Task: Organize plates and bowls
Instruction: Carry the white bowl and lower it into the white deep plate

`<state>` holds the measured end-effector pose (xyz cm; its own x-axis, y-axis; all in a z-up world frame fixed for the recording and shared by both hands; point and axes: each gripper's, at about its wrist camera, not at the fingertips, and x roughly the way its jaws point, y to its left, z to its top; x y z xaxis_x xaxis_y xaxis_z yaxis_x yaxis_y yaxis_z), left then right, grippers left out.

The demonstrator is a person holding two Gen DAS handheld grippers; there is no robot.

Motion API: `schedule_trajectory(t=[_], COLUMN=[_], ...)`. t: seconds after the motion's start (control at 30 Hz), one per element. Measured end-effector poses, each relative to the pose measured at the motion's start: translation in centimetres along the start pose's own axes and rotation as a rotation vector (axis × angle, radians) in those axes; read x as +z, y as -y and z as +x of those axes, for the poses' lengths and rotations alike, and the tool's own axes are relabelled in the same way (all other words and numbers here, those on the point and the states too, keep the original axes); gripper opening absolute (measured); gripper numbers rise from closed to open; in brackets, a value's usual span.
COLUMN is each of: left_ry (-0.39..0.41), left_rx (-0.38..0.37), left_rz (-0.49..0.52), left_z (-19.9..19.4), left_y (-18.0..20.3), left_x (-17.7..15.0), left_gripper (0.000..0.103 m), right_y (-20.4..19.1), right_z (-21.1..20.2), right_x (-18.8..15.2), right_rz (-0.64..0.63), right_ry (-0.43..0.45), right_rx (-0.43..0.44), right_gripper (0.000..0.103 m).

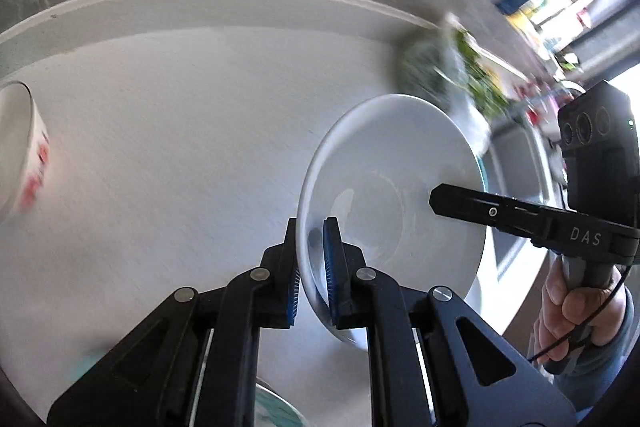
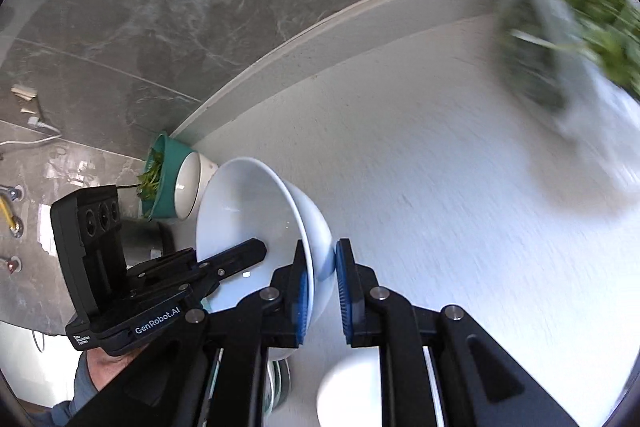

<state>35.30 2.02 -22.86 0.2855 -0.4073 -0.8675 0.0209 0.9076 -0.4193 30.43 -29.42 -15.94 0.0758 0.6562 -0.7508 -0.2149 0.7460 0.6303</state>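
Both claws pinch the white bowl by opposite rims, the left claw at 6 o'clock, the right claw likewise, holding it tilted above the table. Carrying is in hand; next, I judge, comes lowering it onto a stack.

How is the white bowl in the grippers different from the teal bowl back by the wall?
The white bowl is held off the counter by the left gripper and right gripper, looking empty; the teal bowl holds greens and touches a cup. The white bowl looks larger, perhaps only nearer. Both appear tipped sideways.
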Motion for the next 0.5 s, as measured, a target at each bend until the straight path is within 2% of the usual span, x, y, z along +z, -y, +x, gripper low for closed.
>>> schedule_trajectory(t=[0.2, 0.33, 0.5], left_ry=[-0.060, -0.117, -0.160], left_rx=[-0.042, -0.036, 0.021], left_rz=[0.082, 0.121, 0.147], left_z=[1.2, 3.5, 5.9], left_y=[6.6, 9.0, 10.5], left_x=[-5.8, -9.4, -12.0], left_gripper=[0.009, 0.009, 0.009], right_y=[3.8, 6.2, 7.9], right_z=[-4.5, -5.0, -4.0], right_x=[-7.7, -11.2, -12.7], right_rz=[0.084, 0.158, 0.177], right_ry=[0.019, 0.014, -0.006], right_rx=[-0.019, -0.026, -0.052], right_gripper=[0.015, 0.015, 0.015])
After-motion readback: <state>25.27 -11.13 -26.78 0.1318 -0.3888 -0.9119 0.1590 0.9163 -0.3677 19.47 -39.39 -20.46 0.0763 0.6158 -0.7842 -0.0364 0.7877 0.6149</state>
